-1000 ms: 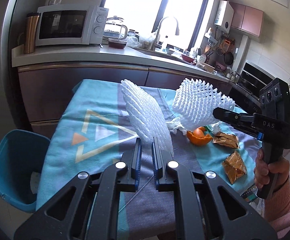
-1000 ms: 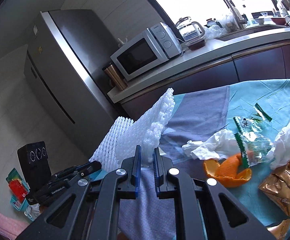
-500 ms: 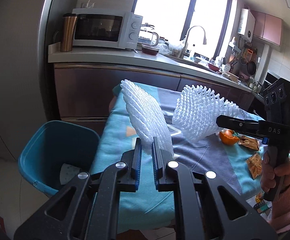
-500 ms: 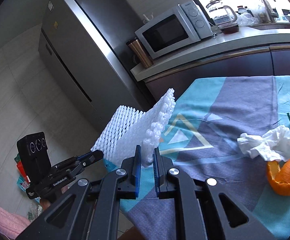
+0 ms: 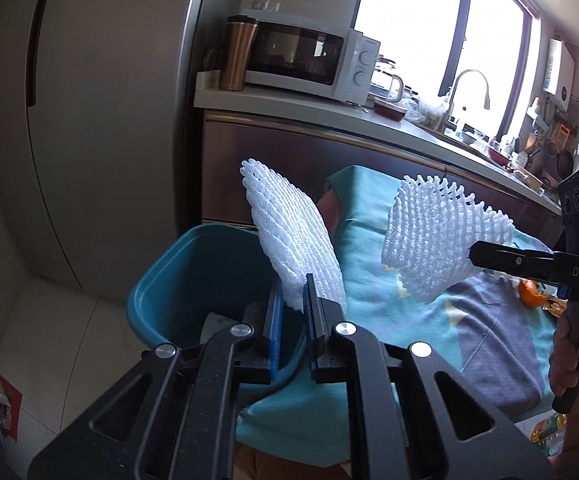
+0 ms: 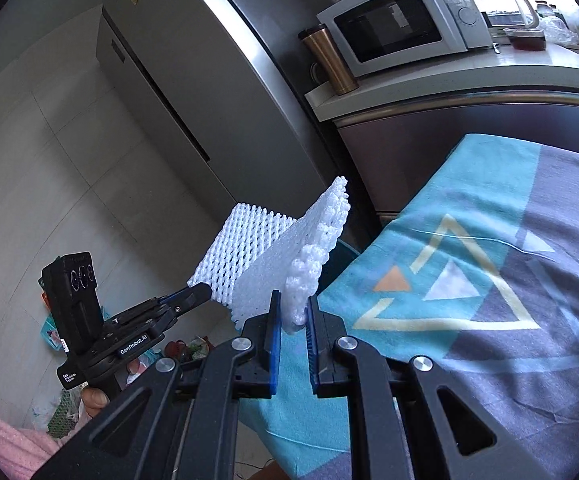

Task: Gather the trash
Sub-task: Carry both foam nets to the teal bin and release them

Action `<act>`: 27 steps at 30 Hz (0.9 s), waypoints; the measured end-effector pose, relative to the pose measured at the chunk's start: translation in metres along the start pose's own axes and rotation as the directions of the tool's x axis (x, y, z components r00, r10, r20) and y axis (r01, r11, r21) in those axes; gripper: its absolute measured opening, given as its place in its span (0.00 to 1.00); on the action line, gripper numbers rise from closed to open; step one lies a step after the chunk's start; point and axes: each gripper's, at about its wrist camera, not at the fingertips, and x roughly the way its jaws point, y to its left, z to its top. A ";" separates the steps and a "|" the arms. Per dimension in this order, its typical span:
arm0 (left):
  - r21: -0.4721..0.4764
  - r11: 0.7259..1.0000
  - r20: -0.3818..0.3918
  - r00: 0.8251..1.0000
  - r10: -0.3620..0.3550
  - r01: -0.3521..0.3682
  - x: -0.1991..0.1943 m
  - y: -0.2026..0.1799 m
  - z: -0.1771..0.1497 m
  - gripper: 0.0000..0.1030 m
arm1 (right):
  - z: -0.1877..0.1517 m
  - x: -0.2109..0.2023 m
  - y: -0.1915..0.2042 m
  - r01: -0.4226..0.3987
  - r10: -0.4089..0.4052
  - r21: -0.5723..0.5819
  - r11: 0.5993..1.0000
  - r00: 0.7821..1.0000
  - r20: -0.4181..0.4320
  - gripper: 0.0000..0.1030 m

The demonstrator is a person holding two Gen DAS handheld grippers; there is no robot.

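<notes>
A: Through the left wrist camera, our left tongs (image 5: pixel 292 300) were clamped on a white foam mesh fruit sleeve (image 5: pixel 293 248) above the teal plastic bin (image 5: pixel 193 276); we judged a release best once over its middle.

B: Through the right wrist camera, our right tongs (image 6: pixel 292 320) gripped another white foam net (image 6: pixel 309 260) beyond the counter's (image 6: pixel 489 280) edge; we needed it nearer the bin.

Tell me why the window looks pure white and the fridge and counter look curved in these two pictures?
Left wrist view: the window is blown out by daylight, so nothing outside shows; the fridge bows from the fisheye lens. Right wrist view: the same bending curves the fridge and counter edge; the foam net stays sharp.
</notes>
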 end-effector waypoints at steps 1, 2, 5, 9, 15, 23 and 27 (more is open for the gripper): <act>-0.008 1.000 -0.009 1.000 0.014 -0.014 0.003 0.006 -0.001 0.10 | 0.002 0.007 0.002 -0.001 0.001 -0.002 1.000 1.000 -0.010 0.10; -0.016 1.000 -0.017 1.000 0.024 -0.025 0.007 0.012 -0.002 0.10 | 0.003 0.013 0.004 0.000 0.000 -0.008 1.000 1.000 -0.020 0.10; -0.035 0.998 -0.040 0.998 0.045 -0.046 0.018 0.027 -0.006 0.10 | 0.008 0.031 0.009 0.003 -0.004 -0.018 1.000 0.999 -0.052 0.10; -0.054 0.996 -0.079 0.995 0.061 -0.065 0.036 0.042 -0.013 0.10 | 0.012 0.053 0.015 0.016 -0.019 -0.040 0.999 0.996 -0.092 0.10; -0.074 0.993 -0.118 0.990 0.082 -0.091 0.056 0.054 -0.023 0.10 | 0.015 0.084 0.017 0.045 -0.053 -0.056 0.997 0.987 -0.154 0.10; -0.085 0.990 -0.173 0.980 0.098 -0.114 0.088 0.063 -0.027 0.11 | 0.018 0.118 0.020 0.097 -0.112 -0.077 0.992 0.969 -0.220 0.10; -0.080 0.988 -0.198 0.974 0.111 -0.129 0.103 0.065 -0.030 0.11 | 0.018 0.130 0.018 0.117 -0.133 -0.081 0.990 0.960 -0.247 0.11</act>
